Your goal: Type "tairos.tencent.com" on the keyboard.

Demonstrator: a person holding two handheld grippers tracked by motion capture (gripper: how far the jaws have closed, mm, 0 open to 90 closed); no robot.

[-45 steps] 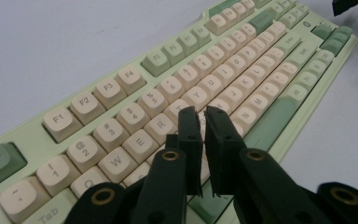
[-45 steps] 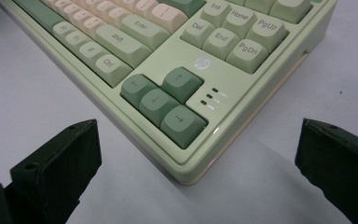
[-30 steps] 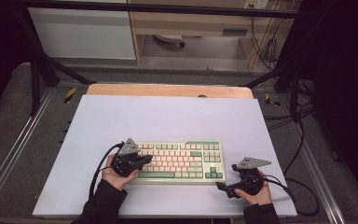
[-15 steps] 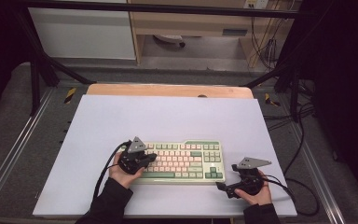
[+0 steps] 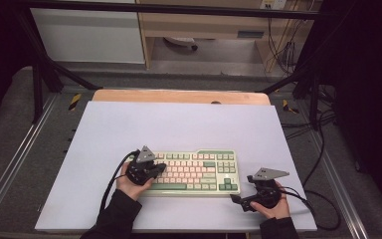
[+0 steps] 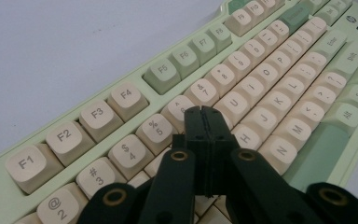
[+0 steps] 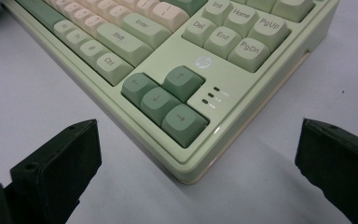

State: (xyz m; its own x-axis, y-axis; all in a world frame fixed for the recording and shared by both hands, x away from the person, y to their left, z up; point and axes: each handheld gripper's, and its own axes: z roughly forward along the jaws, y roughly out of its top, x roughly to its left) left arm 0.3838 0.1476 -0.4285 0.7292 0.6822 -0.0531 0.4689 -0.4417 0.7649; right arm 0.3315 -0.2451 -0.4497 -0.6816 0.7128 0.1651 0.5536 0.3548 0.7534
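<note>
Green-and-cream mechanical keyboard (image 5: 194, 172) lies flat on the pale table mat (image 5: 179, 124), toward the near edge and a little right of centre, long side running across the table.

Left gripper (image 6: 204, 112): jaws pressed together, nothing between them, so the pair forms a single blunt tip. In the left gripper view that tip hangs over the letter block, just above the Y/H keys (image 6: 246, 137), with the number row and F-keys to its left. I cannot tell from the pictures whether the tip touches a keycap or hovers just clear of it. In the high view the same gripper (image 5: 155, 169) sits over the left third of the board.

Right gripper (image 7: 196, 163): jaws wide apart, holding nothing. It rests low on the mat just off the keyboard's near right corner, looking at the dark green arrow keys (image 7: 165, 100) (the three small indicator lights sit beside them). In the high view it (image 5: 238, 201) is near the board but apart from it.

Step in hand, as I judge it: poking keys with the closed left tip; the right tool idles or stands ready to steady the case.

Next move calls for a short, straight-down press centred on one keycap. The tip looks nearly as wide as a cap, so drift sideways risks catching a neighbour. If the board slides, the right jaws could brace the corner.
</note>
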